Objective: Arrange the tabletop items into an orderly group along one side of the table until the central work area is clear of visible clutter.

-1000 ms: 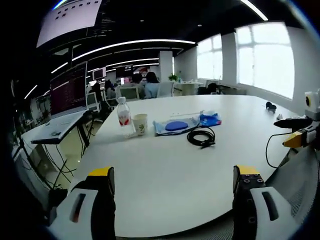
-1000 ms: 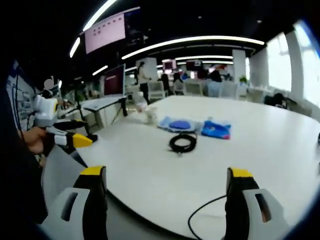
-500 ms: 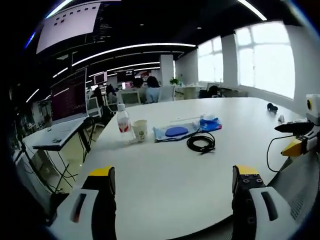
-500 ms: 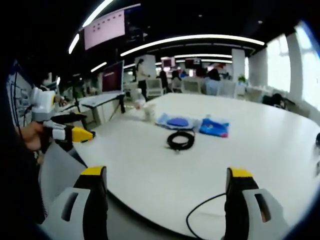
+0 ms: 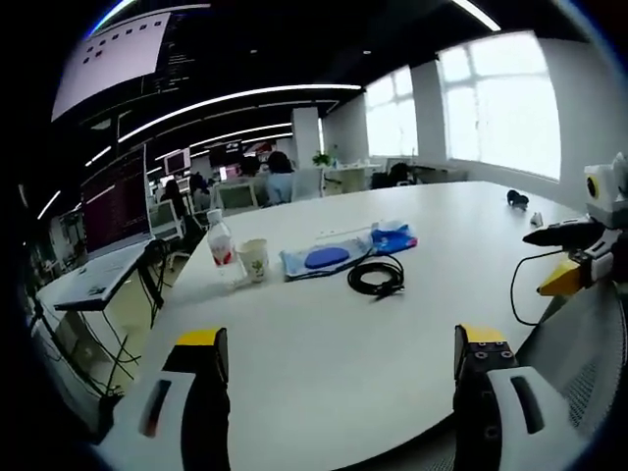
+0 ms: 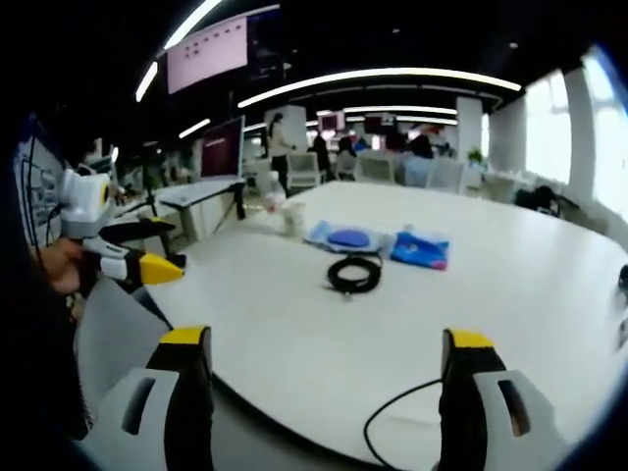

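In the left gripper view, your left claw (image 5: 336, 383) stands with its jaws wide apart and nothing between them, low over the near edge of the white worktop (image 5: 324, 343). The task's things lie in a loose row farther out: a clear water bottle (image 5: 222, 258) with a red label stands upright, a paper cup (image 5: 255, 261) just beside it, then a clear pouch holding a blue disc (image 5: 322, 259), a blue packet (image 5: 392, 237) touching its far end, and a coiled black cable (image 5: 374, 277) near the pouch on your side. Your right claw (image 5: 561, 278) comes in from the right edge; its yellow tips look close together, but you cannot tell for sure.

In the right gripper view, your right claw (image 6: 324, 388) is spread open and empty above the worktop edge (image 6: 294, 324). The coiled cable (image 6: 355, 275) lies mid-worktop, with the pouch (image 6: 343, 238) and blue packet (image 6: 420, 249) beyond it, the cup (image 6: 291, 222) and bottle (image 6: 267, 206) farther left. A loose black wire (image 6: 412, 407) curls over the near edge. Your hand (image 6: 59, 267) holds the left claw (image 6: 157, 270) at the left.
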The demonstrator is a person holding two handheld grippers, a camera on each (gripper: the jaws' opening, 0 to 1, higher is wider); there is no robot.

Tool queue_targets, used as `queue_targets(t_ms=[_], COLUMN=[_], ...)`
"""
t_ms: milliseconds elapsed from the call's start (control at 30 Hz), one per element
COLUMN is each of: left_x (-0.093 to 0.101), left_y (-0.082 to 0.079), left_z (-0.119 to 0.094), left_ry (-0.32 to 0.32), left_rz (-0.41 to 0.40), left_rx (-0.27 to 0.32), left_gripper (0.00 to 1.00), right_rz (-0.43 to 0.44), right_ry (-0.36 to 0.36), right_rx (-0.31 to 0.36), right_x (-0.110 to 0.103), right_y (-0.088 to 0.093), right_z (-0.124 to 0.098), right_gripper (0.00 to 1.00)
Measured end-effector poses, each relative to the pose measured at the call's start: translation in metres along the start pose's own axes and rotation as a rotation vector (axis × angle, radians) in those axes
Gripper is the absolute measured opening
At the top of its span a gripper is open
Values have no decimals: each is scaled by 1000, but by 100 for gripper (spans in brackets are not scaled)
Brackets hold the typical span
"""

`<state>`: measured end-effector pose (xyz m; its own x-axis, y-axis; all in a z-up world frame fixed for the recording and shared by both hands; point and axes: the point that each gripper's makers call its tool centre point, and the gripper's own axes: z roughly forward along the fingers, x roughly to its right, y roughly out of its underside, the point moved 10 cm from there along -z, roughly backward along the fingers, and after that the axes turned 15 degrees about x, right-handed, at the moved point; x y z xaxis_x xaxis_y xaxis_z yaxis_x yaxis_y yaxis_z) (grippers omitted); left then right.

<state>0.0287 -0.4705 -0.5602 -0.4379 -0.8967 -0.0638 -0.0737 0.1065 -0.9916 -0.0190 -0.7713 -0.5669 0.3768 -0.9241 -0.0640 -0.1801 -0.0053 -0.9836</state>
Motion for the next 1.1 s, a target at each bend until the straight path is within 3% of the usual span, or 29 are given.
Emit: queue_targets(t_ms=[233,1100], left_x=[-7,-5], left_y=[-1,-2], left_z=[-2,-3], left_ry=[-44,-25], left_rz=[-53,-44], left_rx=[21,29], left_gripper=[96,98], right_rz=[-2,16], right_ry=[5,20], right_rx=[7,12], right_x=[0,0], right_y=[0,-1], right_z=[0,0], right_gripper=[95,97])
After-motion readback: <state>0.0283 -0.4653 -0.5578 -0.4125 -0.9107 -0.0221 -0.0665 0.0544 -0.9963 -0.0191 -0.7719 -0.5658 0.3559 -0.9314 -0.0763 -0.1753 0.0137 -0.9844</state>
